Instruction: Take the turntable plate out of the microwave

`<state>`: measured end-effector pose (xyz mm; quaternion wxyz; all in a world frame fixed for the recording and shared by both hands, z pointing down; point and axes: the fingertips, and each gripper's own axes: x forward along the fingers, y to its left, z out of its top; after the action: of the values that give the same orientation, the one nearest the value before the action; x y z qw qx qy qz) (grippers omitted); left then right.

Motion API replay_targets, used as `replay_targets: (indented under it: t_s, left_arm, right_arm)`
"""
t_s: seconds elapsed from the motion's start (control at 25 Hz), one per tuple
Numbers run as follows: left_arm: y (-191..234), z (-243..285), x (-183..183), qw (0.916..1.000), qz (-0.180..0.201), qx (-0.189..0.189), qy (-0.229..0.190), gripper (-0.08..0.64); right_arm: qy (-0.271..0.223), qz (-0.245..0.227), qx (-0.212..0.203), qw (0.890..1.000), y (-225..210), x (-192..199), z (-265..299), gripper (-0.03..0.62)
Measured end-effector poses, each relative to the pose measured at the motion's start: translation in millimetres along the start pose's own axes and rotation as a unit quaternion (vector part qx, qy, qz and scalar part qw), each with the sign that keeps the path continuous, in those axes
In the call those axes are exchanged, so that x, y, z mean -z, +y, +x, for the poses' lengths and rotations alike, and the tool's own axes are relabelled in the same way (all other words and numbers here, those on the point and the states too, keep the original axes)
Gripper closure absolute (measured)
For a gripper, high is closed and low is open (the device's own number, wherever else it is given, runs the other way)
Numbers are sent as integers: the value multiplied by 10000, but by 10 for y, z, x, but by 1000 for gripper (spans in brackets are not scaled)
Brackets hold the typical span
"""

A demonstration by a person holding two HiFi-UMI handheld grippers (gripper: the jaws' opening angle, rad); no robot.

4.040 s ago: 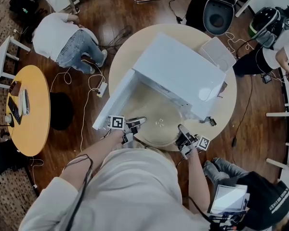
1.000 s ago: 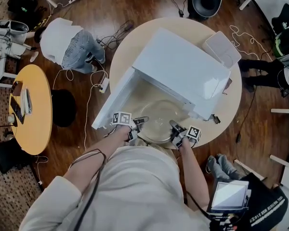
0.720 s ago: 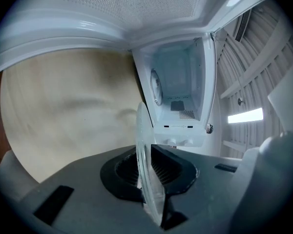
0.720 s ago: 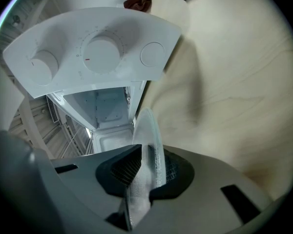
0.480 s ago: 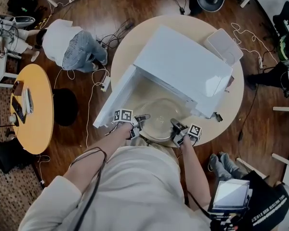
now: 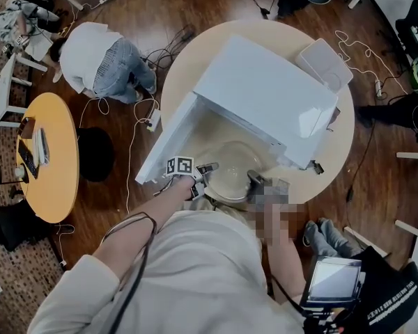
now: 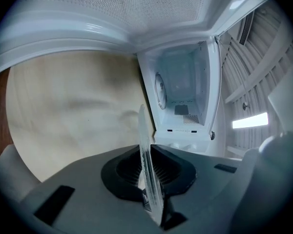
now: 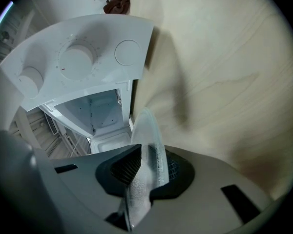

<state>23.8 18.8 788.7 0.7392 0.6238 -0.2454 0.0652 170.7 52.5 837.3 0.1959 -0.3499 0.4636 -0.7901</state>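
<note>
The clear glass turntable plate (image 6: 230, 169) is out of the white microwave (image 6: 265, 96), held over the round table (image 6: 188, 61) just in front of the open cavity. My left gripper (image 6: 207, 168) is shut on the plate's left rim and my right gripper (image 6: 253, 179) on its right rim; a mosaic patch covers part of the right one. In the left gripper view the plate (image 7: 147, 169) stands edge-on between the jaws, with the empty cavity (image 7: 183, 96) beyond. The right gripper view shows the plate's rim (image 8: 149, 152) clamped below the control panel (image 8: 83, 57).
The microwave door (image 6: 164, 148) hangs open to the left of the plate. A white box (image 6: 322, 65) lies on the table's far side. A person crouches on the floor (image 6: 101, 58) among cables near a yellow side table (image 6: 45, 158). Another person holds a tablet (image 6: 334, 280).
Compared with four seconds ago, the plate and both grippers sit slightly nearer the microwave's front. Over the last second they have hardly shifted. The crouching person has moved a little.
</note>
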Motion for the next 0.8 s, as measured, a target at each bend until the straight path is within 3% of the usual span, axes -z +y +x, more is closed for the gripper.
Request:
replay_targets:
  t_s: [0.4, 0.8]
  left_arm:
    - [57, 25, -60, 9999, -77, -118, -74, 509]
    - [96, 63, -102, 9978, -563, -174, -317, 520]
  right_arm:
    - [57, 180, 90, 9998, -63, -33, 66, 551]
    - [56, 309, 265, 9992, -179, -77, 104, 534]
